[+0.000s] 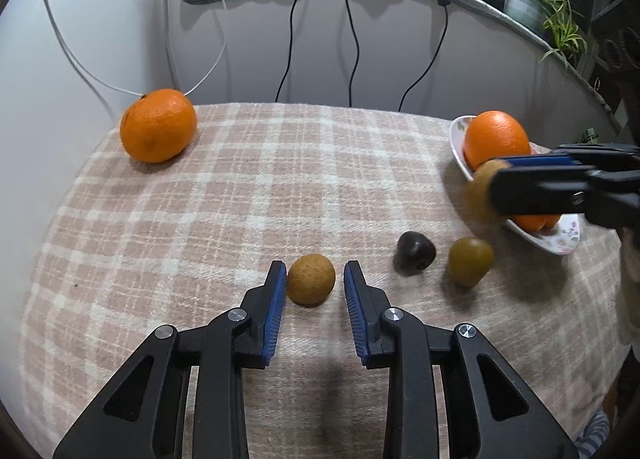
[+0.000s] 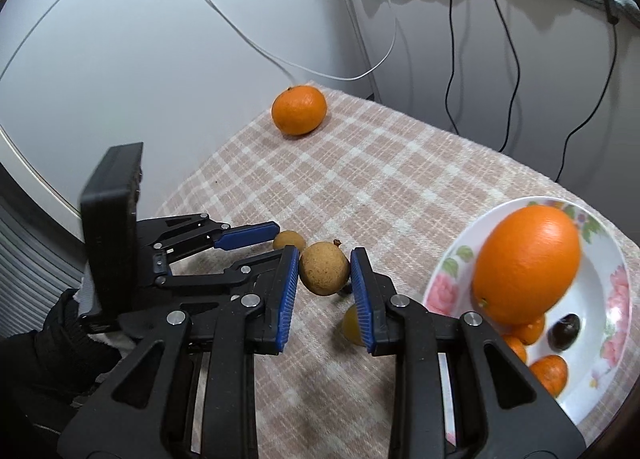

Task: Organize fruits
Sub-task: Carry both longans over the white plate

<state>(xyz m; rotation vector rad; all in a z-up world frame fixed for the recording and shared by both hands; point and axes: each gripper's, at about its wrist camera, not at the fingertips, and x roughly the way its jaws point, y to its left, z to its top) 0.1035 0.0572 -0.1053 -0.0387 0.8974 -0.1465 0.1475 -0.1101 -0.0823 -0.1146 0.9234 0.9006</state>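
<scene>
Right hand-held gripper [image 2: 325,273] clamps a brown fruit [image 2: 324,267] above the surface [image 2: 360,163], beside the plate [image 2: 616,259]. Left hand-held gripper [image 1: 315,283] stands released around another fruit [image 1: 311,279]. Risk: round fruit slipping, rolling off.

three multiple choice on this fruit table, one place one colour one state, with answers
1. Where is the big loose orange mandarin? A in the flowered white plate B on the pink checked cloth C in a gripper
2. Gripper pads colour? A red B blue C green
3. The right gripper is? A open B shut on the small brown round fruit C resting on cloth
Answers: B, it sits on the cloth's far corner; B, ribbed pads show blue; B, both pads press the fruit's sides.
</scene>
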